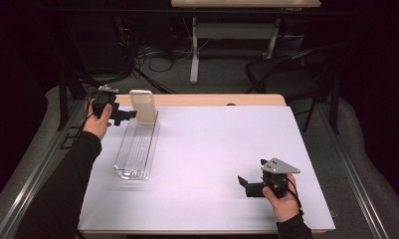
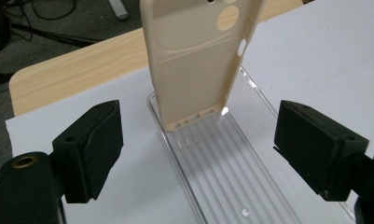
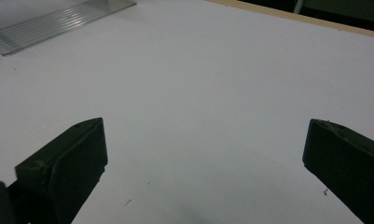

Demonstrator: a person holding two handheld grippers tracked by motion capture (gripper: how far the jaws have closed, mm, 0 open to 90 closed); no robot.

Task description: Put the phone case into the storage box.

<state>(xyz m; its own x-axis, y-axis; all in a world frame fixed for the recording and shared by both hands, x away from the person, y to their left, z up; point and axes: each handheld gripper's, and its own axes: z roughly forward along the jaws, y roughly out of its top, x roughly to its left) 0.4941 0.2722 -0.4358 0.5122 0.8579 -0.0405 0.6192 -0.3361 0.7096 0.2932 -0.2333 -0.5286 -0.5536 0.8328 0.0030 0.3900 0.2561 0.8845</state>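
Nearest me, left gripper (image 2: 198, 149) jaws stand apart; I see the beige plastic phone case (image 2: 198, 60) upright at twelve o'clock in the clear ribbed tray (image 2: 231, 177). Right gripper (image 1: 250, 183) gapes too.

Setting: I read this as a lab or recording workspace | dark curtained surround | wooden table under a white sheet (image 1: 227, 149) | tangle of black cables on the grey carpet (image 1: 157, 55) | black folding chair (image 1: 286, 74) | second light-topped desk on white legs (image 1: 237, 30) behind
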